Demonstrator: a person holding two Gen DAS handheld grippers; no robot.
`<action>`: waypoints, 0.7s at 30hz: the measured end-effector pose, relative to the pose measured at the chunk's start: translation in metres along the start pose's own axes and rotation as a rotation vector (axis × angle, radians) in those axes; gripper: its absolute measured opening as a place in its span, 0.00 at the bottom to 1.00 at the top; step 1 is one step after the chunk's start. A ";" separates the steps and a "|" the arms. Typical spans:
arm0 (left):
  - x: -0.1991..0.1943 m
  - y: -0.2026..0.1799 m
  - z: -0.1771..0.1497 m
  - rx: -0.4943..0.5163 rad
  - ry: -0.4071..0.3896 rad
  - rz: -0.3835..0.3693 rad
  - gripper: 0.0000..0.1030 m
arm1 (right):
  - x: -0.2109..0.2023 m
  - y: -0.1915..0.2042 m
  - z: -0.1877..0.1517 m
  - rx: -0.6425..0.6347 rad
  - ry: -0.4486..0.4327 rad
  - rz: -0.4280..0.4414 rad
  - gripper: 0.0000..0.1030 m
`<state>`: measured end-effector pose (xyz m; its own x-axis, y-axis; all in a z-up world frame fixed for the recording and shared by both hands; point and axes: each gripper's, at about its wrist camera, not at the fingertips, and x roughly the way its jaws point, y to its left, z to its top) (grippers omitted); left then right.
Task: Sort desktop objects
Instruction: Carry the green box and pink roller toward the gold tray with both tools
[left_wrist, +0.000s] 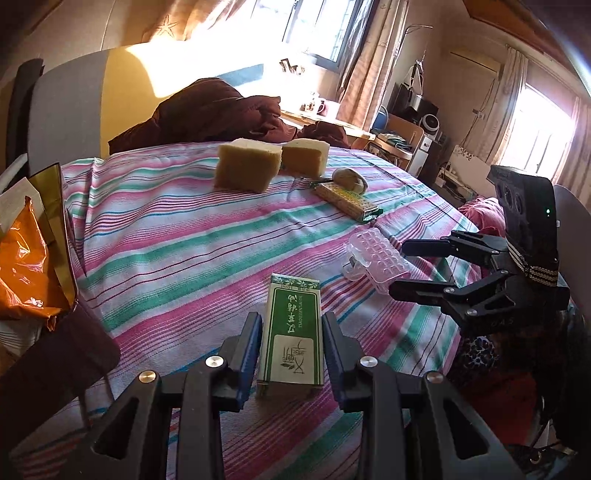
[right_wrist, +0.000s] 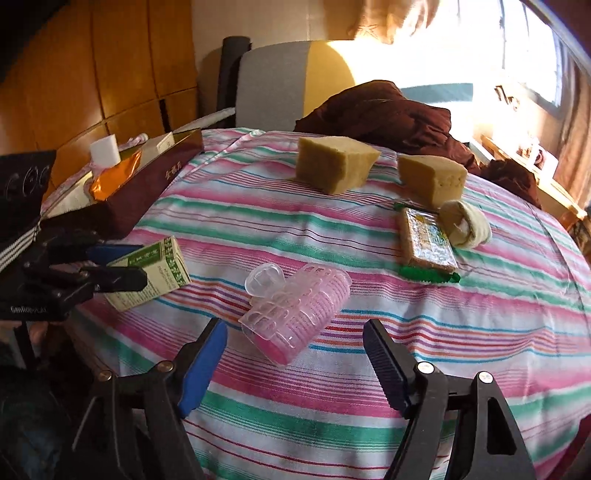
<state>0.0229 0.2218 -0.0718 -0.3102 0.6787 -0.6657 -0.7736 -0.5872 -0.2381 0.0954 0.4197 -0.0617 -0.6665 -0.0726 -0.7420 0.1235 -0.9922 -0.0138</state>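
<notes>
Sunlight is pouring through the windows of a bedroom onto a striped cloth (right_wrist: 332, 229) in pink, green and white, which is covering the work surface. Lying on it toward the near left is a green and white carton (left_wrist: 293, 334), and the left gripper (left_wrist: 293, 338) is straddling it, with 1 blue-padded finger on each long side. Narrow gaps are showing between pads and carton in the left wrist view, so the tongs seem to be standing slightly apart from it rather than squeezing, though I cannot tell for sure. The right gripper (right_wrist: 295, 354) is hovering with its tongs spread wide, just short of a pink hair roller (right_wrist: 295, 314) lying in a clear clip. Nothing is lying between that gripper and the roller. Farther back, 2 tan sponge blocks (right_wrist: 334, 162) are sitting side by side, apart from each other. In front of them a green-edged cracker packet (right_wrist: 426, 240) is lying next to a cream bandage roll (right_wrist: 465, 223), seemingly touching it. At the left edge a dark red box (right_wrist: 147, 184) is holding orange foil and a white block. A brown quilt (left_wrist: 214, 110) is heaped behind the cloth.
</notes>
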 end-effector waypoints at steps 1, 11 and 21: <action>0.001 0.000 0.000 0.000 0.002 -0.001 0.33 | 0.003 -0.001 0.002 -0.041 0.018 0.010 0.75; 0.008 0.002 0.000 -0.007 0.040 0.020 0.35 | 0.031 -0.003 0.024 -0.269 0.113 0.092 0.70; 0.012 0.003 0.002 -0.024 0.038 0.029 0.36 | 0.021 -0.005 0.013 -0.051 0.048 0.048 0.68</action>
<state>0.0157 0.2290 -0.0795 -0.3102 0.6444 -0.6989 -0.7514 -0.6166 -0.2349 0.0710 0.4214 -0.0686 -0.6227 -0.1139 -0.7741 0.1930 -0.9811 -0.0109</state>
